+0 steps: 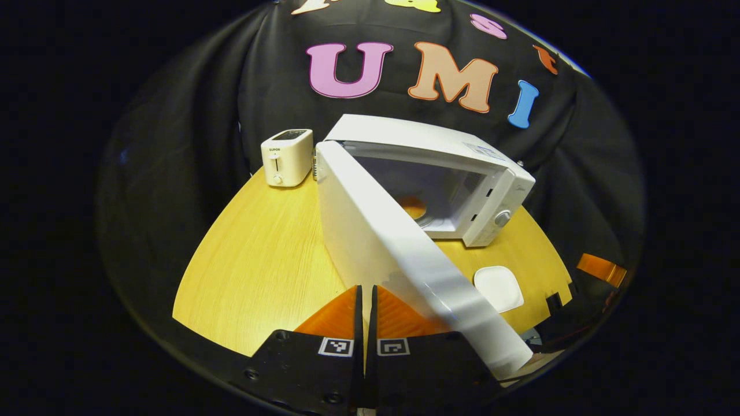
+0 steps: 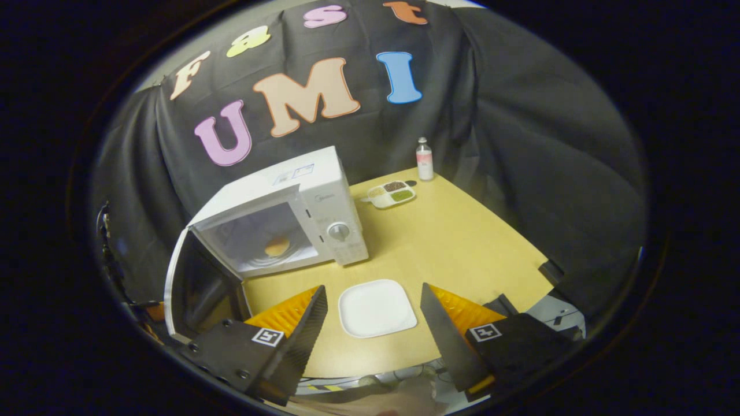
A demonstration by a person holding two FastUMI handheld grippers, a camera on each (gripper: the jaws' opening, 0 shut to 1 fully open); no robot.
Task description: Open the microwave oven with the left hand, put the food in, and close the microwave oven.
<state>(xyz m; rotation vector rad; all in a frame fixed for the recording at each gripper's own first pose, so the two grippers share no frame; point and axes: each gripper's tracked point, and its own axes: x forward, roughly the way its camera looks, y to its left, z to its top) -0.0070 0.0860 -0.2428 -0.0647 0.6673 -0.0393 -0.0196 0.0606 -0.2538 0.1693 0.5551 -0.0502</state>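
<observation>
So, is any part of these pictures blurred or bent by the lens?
Left gripper view: the near end of the microwave door is smeared with blur, while the toaster stays sharp. Right gripper view: all sharp, but the fisheye bends the table edges and tilts the microwave.

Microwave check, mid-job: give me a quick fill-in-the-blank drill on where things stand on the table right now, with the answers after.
1. The microwave door stands ____.
2. The food now lies inside the ____.
3. The white plate on the table is ____.
4. The right gripper has its jaws ____, above the plate.

Missing words: open; microwave; empty; open
</observation>
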